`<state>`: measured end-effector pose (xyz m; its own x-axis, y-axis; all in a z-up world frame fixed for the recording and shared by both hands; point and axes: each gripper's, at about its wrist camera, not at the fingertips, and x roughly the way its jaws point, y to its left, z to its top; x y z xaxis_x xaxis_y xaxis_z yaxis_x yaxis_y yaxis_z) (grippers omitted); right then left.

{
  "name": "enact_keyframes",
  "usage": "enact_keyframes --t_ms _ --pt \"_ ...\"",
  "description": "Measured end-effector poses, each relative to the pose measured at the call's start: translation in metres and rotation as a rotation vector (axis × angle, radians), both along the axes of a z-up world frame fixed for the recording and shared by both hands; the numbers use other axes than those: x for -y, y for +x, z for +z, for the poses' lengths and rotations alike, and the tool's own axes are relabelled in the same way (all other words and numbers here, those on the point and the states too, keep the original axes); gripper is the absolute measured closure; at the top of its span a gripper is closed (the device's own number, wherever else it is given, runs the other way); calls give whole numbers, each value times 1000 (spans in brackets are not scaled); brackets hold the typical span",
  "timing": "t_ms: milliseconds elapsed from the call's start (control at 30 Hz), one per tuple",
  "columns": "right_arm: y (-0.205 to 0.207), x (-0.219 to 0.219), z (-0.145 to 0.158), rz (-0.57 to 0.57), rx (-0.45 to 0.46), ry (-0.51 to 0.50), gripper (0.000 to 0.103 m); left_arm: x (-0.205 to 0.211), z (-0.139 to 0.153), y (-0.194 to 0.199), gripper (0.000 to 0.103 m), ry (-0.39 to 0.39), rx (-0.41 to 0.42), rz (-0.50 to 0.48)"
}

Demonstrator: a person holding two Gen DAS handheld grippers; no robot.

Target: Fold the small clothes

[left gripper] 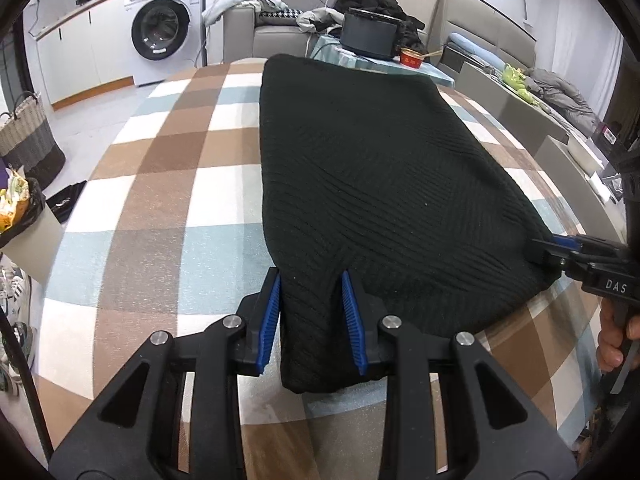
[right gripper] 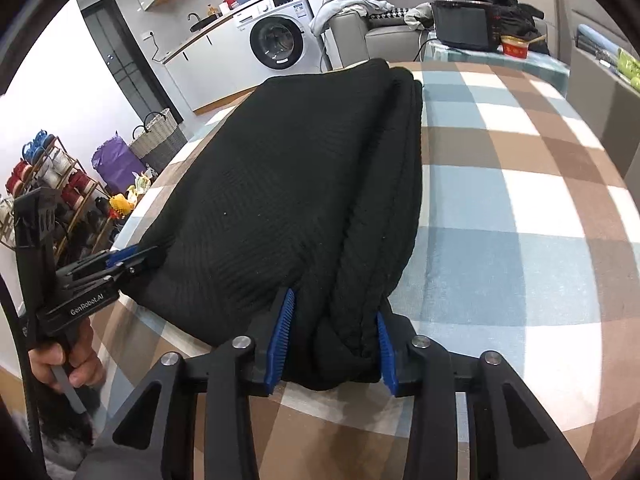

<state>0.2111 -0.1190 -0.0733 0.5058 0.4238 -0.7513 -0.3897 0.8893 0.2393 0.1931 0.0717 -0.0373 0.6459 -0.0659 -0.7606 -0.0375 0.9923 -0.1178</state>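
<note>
Black ribbed knit garment (left gripper: 380, 184) — folded lengthwise into a long panel, lying flat on the checked brown, white and pale-blue tablecloth (left gripper: 160, 184), stacked layers visible along its right edge in the right wrist view. Left gripper (left gripper: 312, 320): blue-padded fingers (left gripper: 270, 320) either side of the near left corner of the garment, pads pressing into the bunched cloth — a pinch. Right gripper (right gripper: 334, 340): jaws set wider, a thick fold of the near right corner between them, cloth touching both pads; gripping. Each tool held by a hand (right gripper: 68, 364) seen at the frame edge. Background, well apart from the table: washing machine (left gripper: 164, 32), woven basket (left gripper: 26, 136) on the floor, grey sofa (left gripper: 256, 28) piled with clothes, red bowl (left gripper: 412, 57) on a side table.
</note>
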Motion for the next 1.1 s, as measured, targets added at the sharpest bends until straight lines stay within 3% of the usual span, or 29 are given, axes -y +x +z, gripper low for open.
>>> enact_keyframes --t_ms 33,100,167,200,267,300,367,433,667,1100 --pt "-3 0 3 2 17 -18 58 0 2 -1 72 1 6 2" --pt "-10 1 11 -4 57 -50 44 0 8 -10 59 0 36 4" --pt "-16 2 21 -9 114 -57 28 -1 16 -18 29 -1 68 15" --pt "-20 3 26 -5 137 -52 16 -2 20 -23 24 -3 88 20" --pt "-33 6 37 5 202 -33 2 -2 29 -34 17 0 135 21" --pt "-40 6 42 5 242 -23 0 -2 33 -39 15 7 160 20" --pt "-51 5 51 15 309 -5 0 -1 41 -49 0 30 213 26" --pt "-59 1 55 33 344 4 0 0 48 -61 1 46 274 28" --pt "-80 -2 55 55 435 56 0 8 52 -88 1 81 347 30" --pt "-95 1 42 14 555 68 0 10 45 -99 1 75 406 41"
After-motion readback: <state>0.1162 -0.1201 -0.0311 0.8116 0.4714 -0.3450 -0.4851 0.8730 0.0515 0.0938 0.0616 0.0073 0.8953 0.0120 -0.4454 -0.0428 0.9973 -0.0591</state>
